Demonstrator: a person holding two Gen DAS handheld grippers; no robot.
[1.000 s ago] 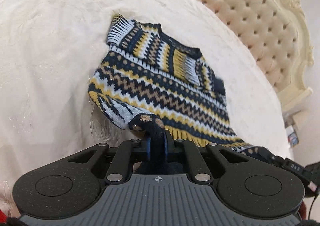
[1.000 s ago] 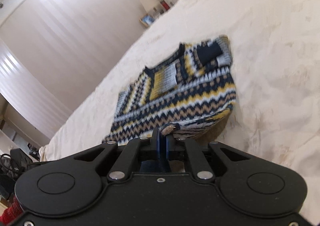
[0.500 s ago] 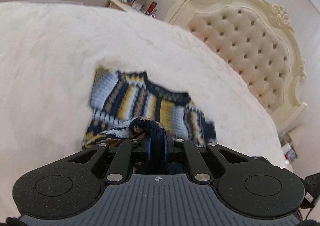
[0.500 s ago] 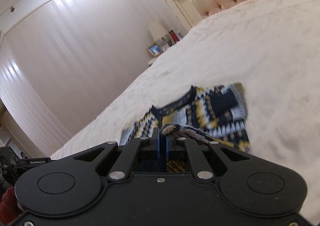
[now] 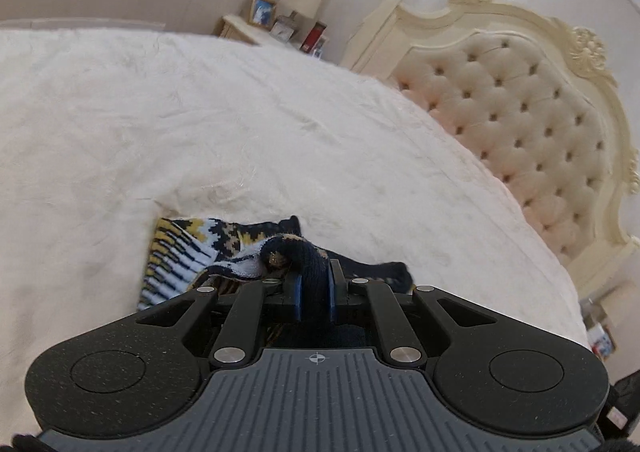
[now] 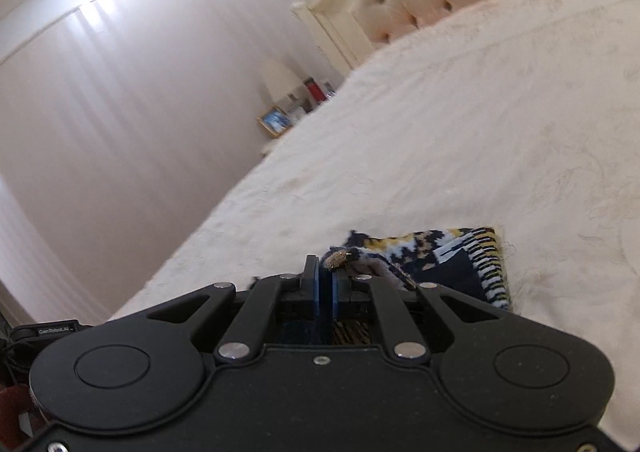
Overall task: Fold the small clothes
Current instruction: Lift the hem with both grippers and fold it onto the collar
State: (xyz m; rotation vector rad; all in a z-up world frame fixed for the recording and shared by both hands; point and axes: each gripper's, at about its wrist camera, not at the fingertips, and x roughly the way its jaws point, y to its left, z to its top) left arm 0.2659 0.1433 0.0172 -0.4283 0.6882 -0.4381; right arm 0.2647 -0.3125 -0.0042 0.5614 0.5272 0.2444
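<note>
A small knitted sweater (image 5: 188,248) in navy, yellow, white and tan zigzags lies on the cream bedspread (image 5: 200,124). My left gripper (image 5: 314,280) is shut on a dark bunched corner of its hem, held just above the sleeve and collar end. My right gripper (image 6: 325,276) is shut on the other hem corner, a thin edge of knit pinched between the blue pads (image 6: 317,286). In the right wrist view the sweater (image 6: 460,256) shows only its far striped part; the rest is hidden under both gripper bodies.
A tufted cream headboard (image 5: 520,124) stands at the right end of the bed. A bedside table (image 5: 248,30) with a lamp, a picture frame and books is beyond the bed's far edge. Pale curtains (image 6: 100,112) cover the wall. Wide bedspread lies ahead.
Both grippers have carried the hem forward over the sweater toward its collar. Much less of the sweater shows now, and the headboard and far wall have come into view.
</note>
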